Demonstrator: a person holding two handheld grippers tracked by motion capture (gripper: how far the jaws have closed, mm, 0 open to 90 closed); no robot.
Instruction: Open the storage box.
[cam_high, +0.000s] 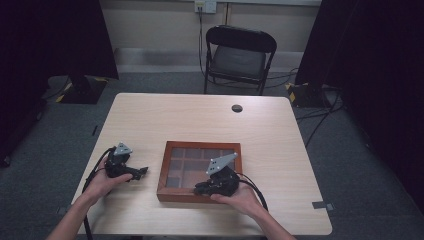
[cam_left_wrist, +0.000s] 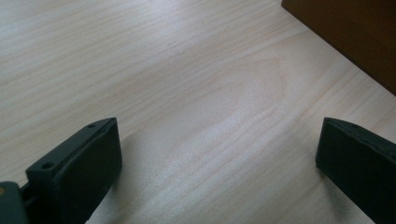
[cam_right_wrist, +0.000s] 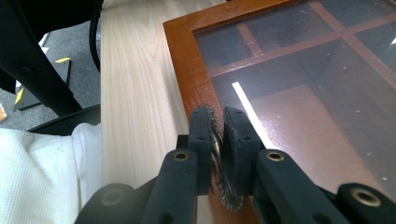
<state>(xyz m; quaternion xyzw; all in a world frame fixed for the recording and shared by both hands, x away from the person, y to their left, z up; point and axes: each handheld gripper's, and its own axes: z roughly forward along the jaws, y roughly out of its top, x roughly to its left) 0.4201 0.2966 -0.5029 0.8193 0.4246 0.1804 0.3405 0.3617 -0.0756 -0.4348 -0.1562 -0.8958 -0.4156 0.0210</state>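
Note:
A shallow wooden box (cam_high: 163, 172) with a glass lid over several compartments lies on the table's near half. My right gripper (cam_high: 200, 189) rests over its front edge, held by a hand. In the right gripper view the right gripper (cam_right_wrist: 215, 116) is shut on a thin toothed metal disc (cam_right_wrist: 228, 196), held edge-on above the box's rim (cam_right_wrist: 182, 60). My left gripper (cam_high: 141, 172) lies on the table left of the box, pointing toward it. Its jaws stand wide apart over bare wood (cam_left_wrist: 219, 140), and a corner of the box (cam_left_wrist: 355, 37) shows ahead.
A black folding chair (cam_high: 240, 55) stands behind the light wooden table (cam_high: 200, 120), which has a round cable hole (cam_high: 237, 108) near its far edge. Dark curtains hang at both sides. White cloth (cam_right_wrist: 42, 177) shows beside the table's front edge.

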